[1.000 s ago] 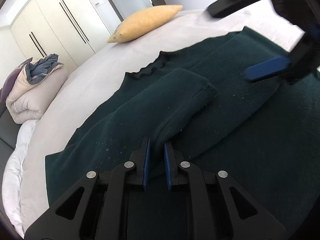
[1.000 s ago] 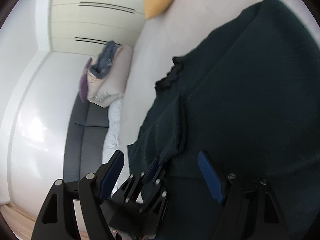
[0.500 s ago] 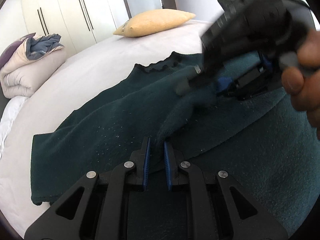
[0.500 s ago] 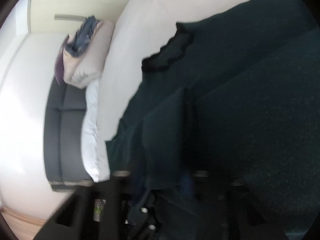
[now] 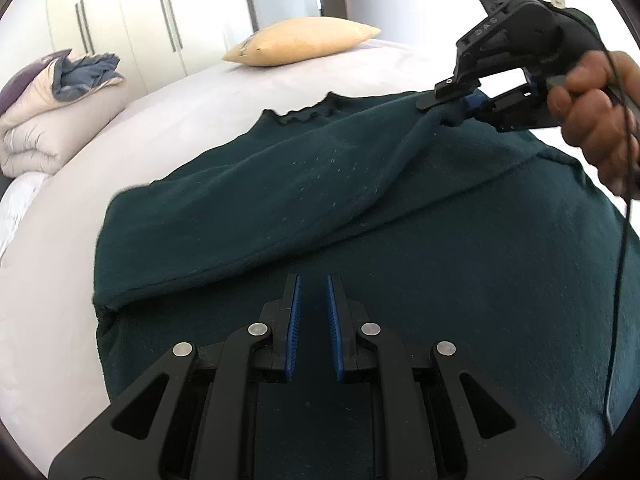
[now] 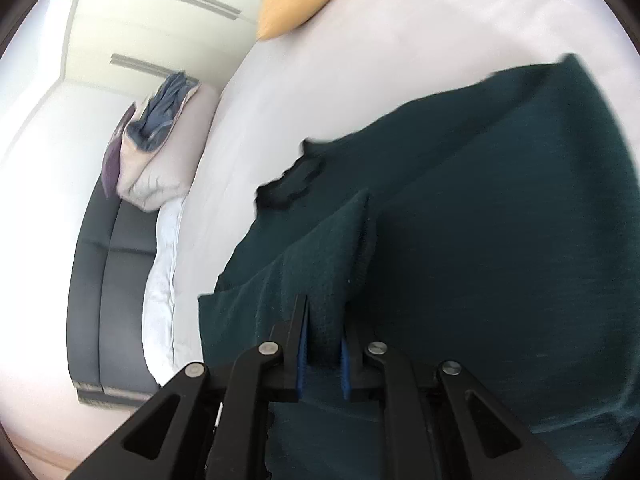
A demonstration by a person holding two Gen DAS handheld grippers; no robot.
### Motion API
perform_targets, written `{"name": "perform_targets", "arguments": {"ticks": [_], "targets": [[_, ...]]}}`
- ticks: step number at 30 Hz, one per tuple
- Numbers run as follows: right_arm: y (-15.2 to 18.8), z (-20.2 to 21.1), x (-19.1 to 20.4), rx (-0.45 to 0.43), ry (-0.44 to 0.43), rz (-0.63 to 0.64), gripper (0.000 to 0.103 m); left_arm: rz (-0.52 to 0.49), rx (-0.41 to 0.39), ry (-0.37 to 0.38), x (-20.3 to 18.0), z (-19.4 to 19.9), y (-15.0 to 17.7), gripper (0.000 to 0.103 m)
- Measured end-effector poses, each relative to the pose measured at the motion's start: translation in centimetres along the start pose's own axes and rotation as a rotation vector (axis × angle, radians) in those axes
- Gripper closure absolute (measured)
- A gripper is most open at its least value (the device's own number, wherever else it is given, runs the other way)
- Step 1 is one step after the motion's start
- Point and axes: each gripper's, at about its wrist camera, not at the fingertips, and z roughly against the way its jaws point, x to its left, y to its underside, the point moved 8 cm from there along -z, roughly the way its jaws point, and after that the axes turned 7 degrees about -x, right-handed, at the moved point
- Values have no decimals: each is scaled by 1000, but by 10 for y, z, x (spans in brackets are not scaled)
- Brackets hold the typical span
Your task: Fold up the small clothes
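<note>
- bedroom scene: dark green sweater (image 5: 400, 288) is spread on white bed (image 5: 168, 120).
- sleeve cuff (image 6: 324, 280) is being clamped by closing right gripper (image 6: 323, 354); a thin bite could slip.
- left gripper (image 5: 313, 320) is kept nearly closed, empty, above the sweater.

the sweater (image 5: 400, 280) is a plain dark teal-green, flecked with pale lint, its scalloped collar (image 5: 304, 114) trimmed darker; the bed sheet (image 5: 168, 120) under it is a pale off-white; the pillow (image 5: 300, 46) is mustard yellow. the folded duvet (image 5: 52, 120) is beige with purple and slate-blue layers; the wardrobe (image 5: 128, 20) is cream with dark handles; the sofa (image 6: 108, 280) is dark grey. both the left gripper (image 5: 314, 292) and the right gripper (image 6: 324, 320) are black with blue pads.
</note>
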Motion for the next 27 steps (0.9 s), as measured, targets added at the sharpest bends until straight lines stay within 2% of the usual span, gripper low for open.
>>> {"name": "perform_targets", "arguments": {"ticks": [4,10,16,27], "targets": [[-6,7,-10,-13,46,10,89,-28,5,7,-8,1,4,90],[-9,8,-19,-7,112,50,89,13,18,30,-6,6,11,90],[-11,14,-30,-11,130,64,90,46,26,38,-2,11,16,90],[-8,17,-34,-4,154,94,90,40,30,48,-9,21,20,90]]}}
